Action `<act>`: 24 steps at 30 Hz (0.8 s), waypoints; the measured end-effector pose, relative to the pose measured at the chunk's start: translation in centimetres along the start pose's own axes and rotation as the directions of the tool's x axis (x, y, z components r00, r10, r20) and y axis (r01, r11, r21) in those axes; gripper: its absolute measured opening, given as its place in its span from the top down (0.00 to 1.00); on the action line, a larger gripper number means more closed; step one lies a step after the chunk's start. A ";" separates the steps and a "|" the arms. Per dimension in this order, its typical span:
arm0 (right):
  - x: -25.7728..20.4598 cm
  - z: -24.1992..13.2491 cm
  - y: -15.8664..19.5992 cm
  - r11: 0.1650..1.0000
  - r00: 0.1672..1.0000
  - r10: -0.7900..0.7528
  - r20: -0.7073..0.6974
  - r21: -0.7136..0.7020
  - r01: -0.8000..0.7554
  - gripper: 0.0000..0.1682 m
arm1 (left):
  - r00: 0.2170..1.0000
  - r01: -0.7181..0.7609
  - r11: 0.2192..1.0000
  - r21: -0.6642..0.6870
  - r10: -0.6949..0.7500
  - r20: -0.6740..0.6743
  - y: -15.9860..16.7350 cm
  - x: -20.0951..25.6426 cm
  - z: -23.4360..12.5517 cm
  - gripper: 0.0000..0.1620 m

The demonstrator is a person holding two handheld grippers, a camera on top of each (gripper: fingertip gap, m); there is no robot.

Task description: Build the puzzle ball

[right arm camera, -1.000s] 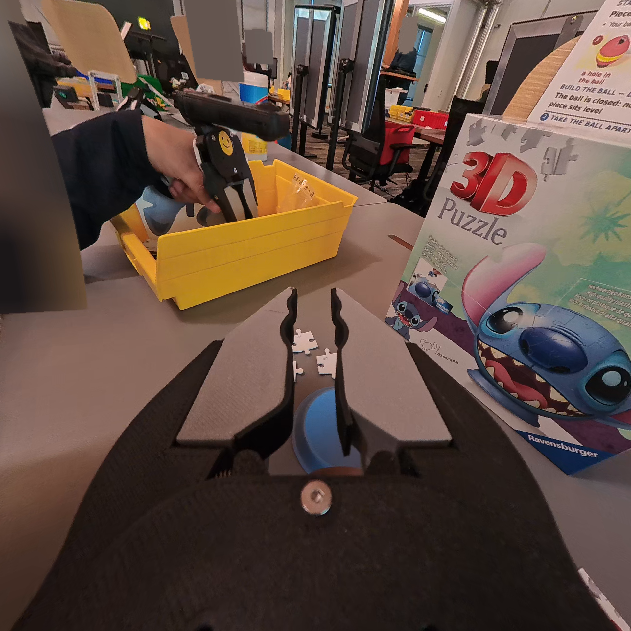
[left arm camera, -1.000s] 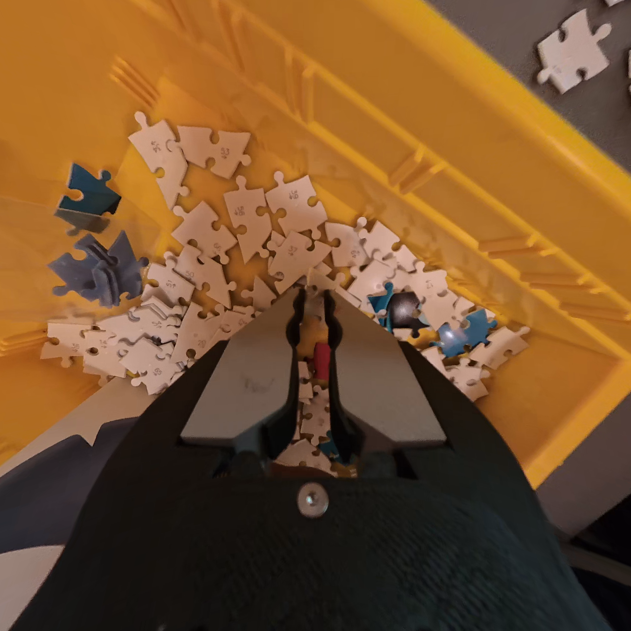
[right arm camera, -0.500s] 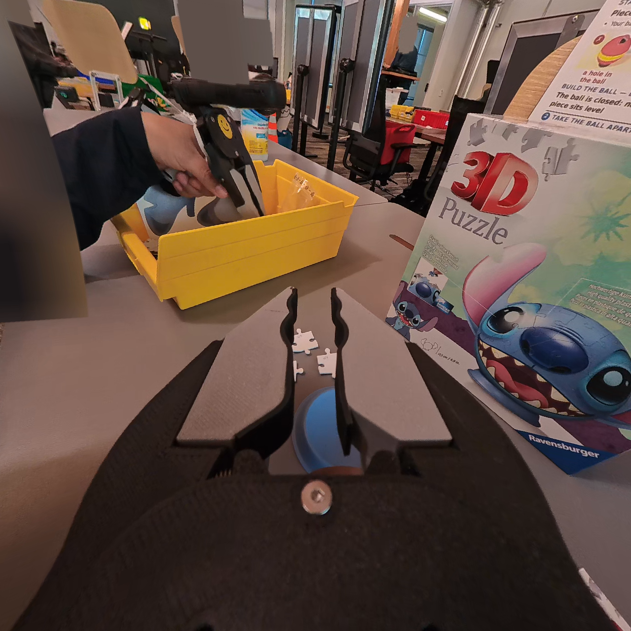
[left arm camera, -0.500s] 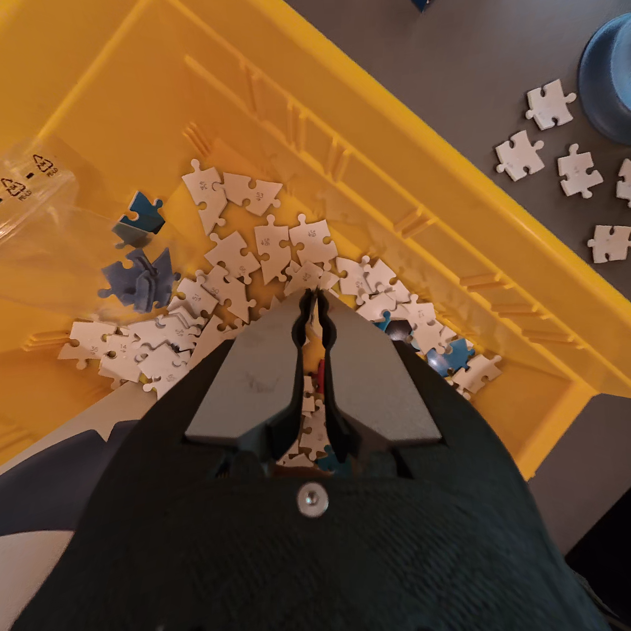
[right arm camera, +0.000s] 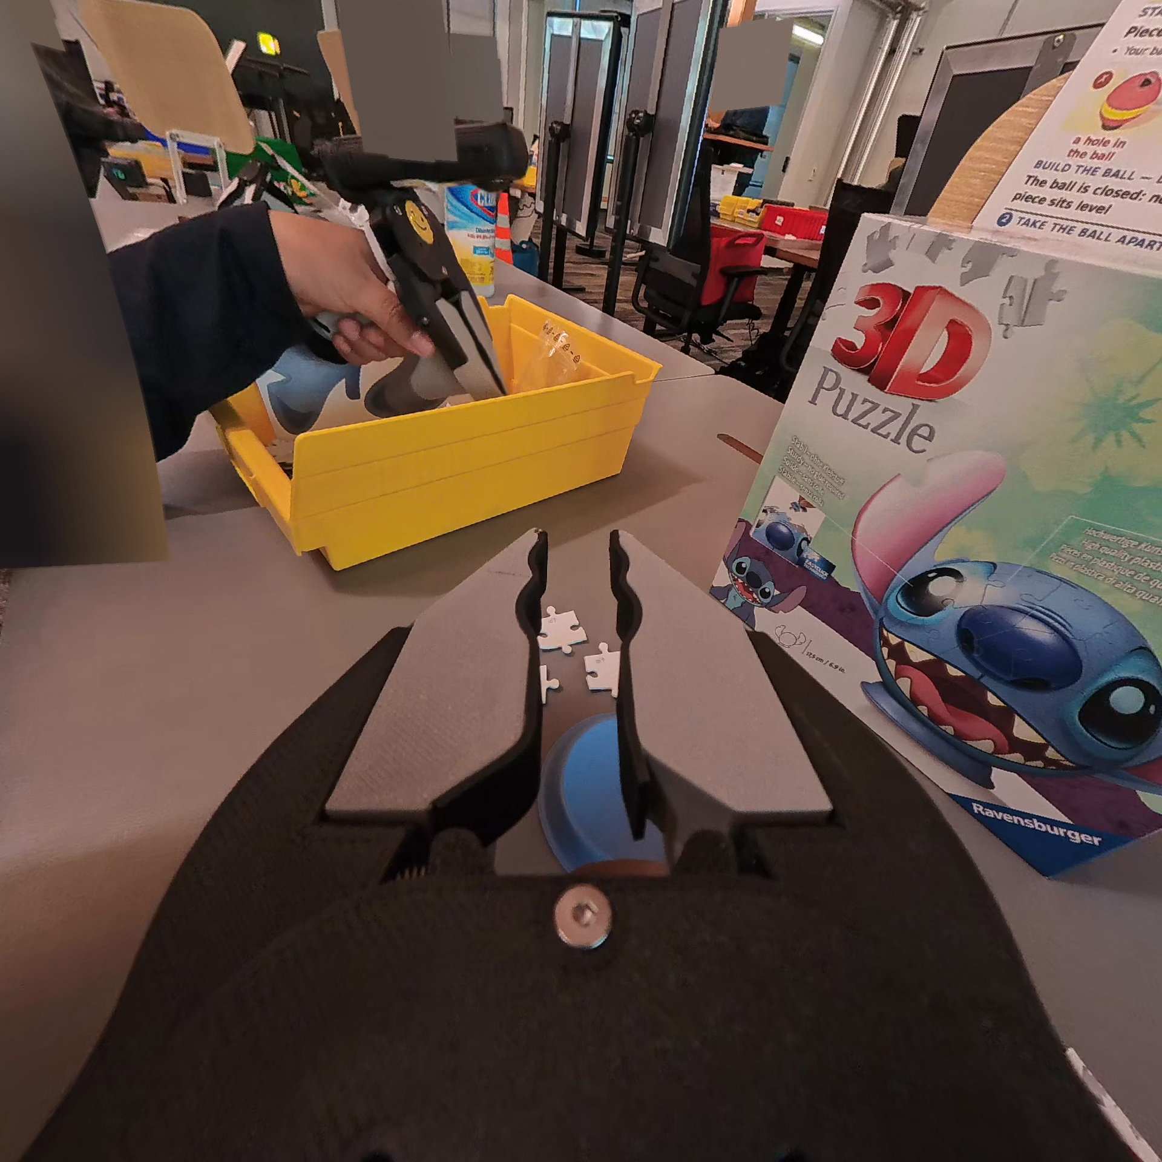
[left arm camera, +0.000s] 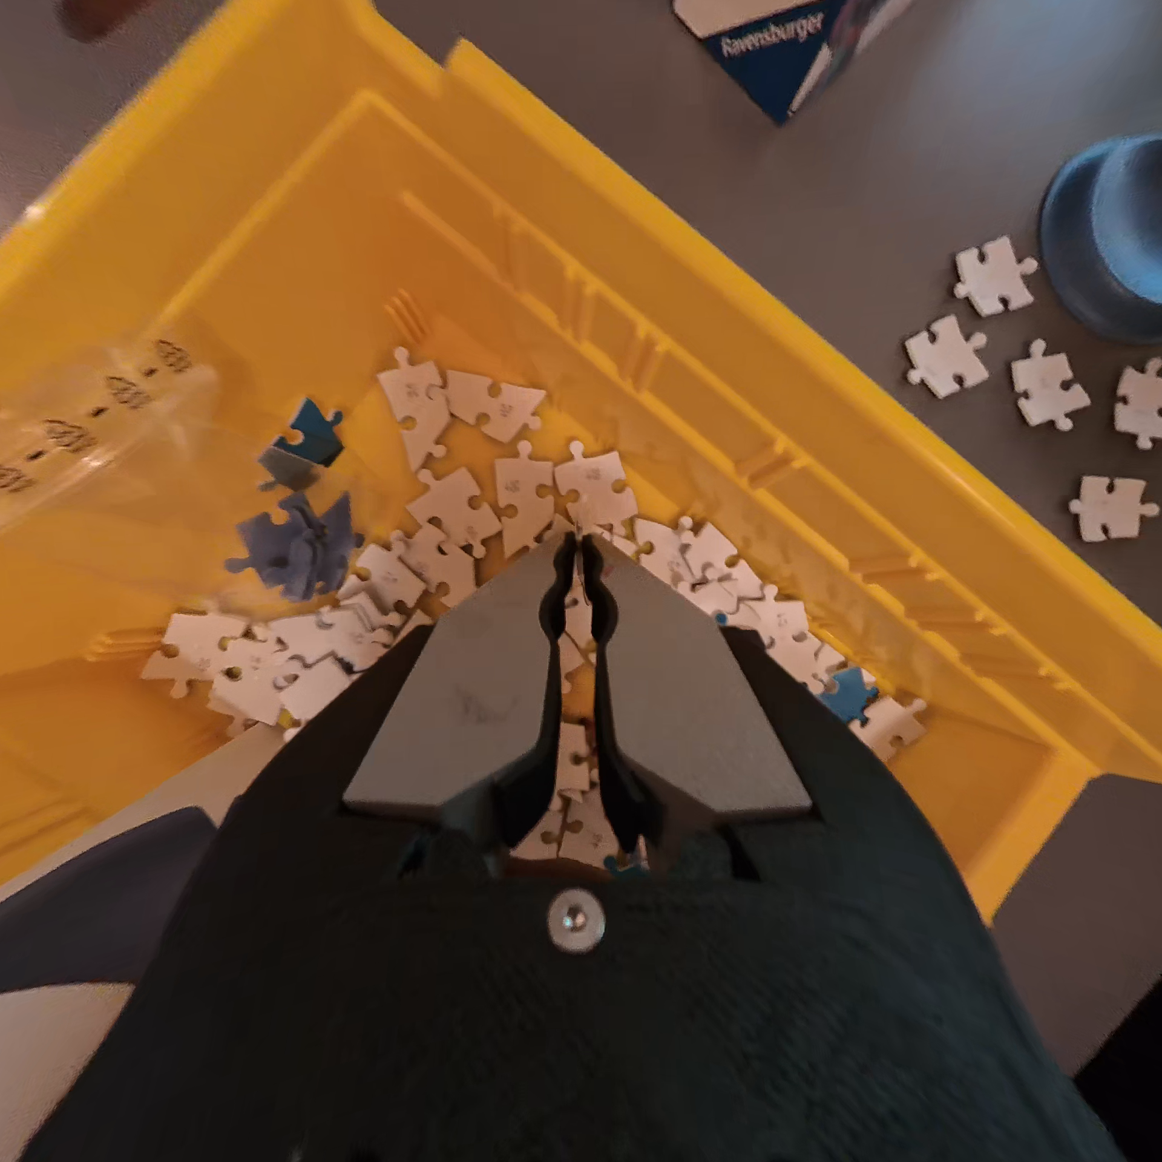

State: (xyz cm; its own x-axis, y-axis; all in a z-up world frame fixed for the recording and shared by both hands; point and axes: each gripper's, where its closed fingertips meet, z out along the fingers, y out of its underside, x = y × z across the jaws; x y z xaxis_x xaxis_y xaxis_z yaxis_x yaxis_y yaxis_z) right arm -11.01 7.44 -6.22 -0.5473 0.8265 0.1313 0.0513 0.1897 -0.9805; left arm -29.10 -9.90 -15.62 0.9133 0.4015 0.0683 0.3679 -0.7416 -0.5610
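Note:
My left gripper [left arm camera: 577, 542] is above the yellow bin [left arm camera: 691, 352], its jaws nearly together on a thin white puzzle piece [left arm camera: 576, 534] held edge-on. Many white and a few blue loose pieces [left arm camera: 453, 503] lie on the bin floor below. The right wrist view shows the left gripper [right arm camera: 497, 387] in a person's hand, tips over the bin [right arm camera: 440, 478]. My right gripper [right arm camera: 577, 541] is open and empty, low over the grey table, above a blue round stand [right arm camera: 585, 786]. Several white pieces [right arm camera: 561, 629] lie just beyond it.
The puzzle box [right arm camera: 974, 503] stands upright to the right; its corner shows in the left wrist view [left arm camera: 780, 56]. Several white pieces [left arm camera: 943, 358] lie by the blue stand [left arm camera: 1106, 239]. A clear plastic bag [left arm camera: 94, 440] with blue pieces lies in the bin. About 25 cm separates my left fingertips from my right.
My left gripper has closed on a white piece and risen out of the pile, so more of the bin and table shows. My right gripper has not moved.

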 end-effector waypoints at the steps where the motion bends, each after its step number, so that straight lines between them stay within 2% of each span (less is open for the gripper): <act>1: 0.0 0.0 0.0 1.000 1.000 0.000 0.000 0.000 0.000 0.91 | 1.000 0.011 1.000 0.013 -0.012 0.026 -0.2 -0.6 -0.1 1.00; 8: 0.0 0.1 0.2 1.000 1.000 0.000 0.001 -0.007 0.000 0.91 | 0.984 0.098 0.995 -0.036 -0.092 0.155 1.1 -3.9 1.5 0.99; 11: 0.0 0.1 0.1 1.000 1.000 -0.001 0.000 -0.004 0.001 0.91 | 0.969 0.150 0.985 -0.085 -0.130 0.209 2.1 -5.2 2.6 0.86; 13: 0.0 0.0 0.0 1.000 1.000 0.000 -0.002 0.002 0.000 0.91 | 0.966 0.163 0.985 -0.063 -0.147 0.213 1.7 -5.2 2.2 0.79; 15: 0.1 -0.1 -0.2 1.000 1.000 0.002 -0.002 0.008 -0.002 0.91 | 0.971 0.143 0.989 -0.023 -0.136 0.196 0.9 -4.7 1.2 0.78; 18: 0.0 0.0 0.0 1.000 1.000 0.001 0.001 0.002 -0.001 0.91 | 0.995 0.086 0.996 0.028 -0.087 0.040 -0.5 -1.3 0.4 0.78; 20: -0.1 0.1 0.1 1.000 1.000 -0.001 0.003 -0.006 0.001 0.91 | 0.998 0.047 0.999 0.013 -0.046 -0.034 -0.5 0.6 0.5 0.77; 24: 0.0 0.1 0.2 1.000 1.000 0.001 0.000 -0.007 -0.001 0.91 | 1.000 -0.003 0.994 -0.107 0.005 0.018 1.2 0.5 2.2 0.73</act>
State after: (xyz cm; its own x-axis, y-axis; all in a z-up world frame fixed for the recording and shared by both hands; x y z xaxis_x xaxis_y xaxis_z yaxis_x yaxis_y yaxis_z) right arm -11.13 7.42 -6.42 -0.5471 0.8269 0.1302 0.0577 0.1925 -0.9796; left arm -28.53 -9.43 -18.07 0.9119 0.4074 0.0508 0.3817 -0.7959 -0.4699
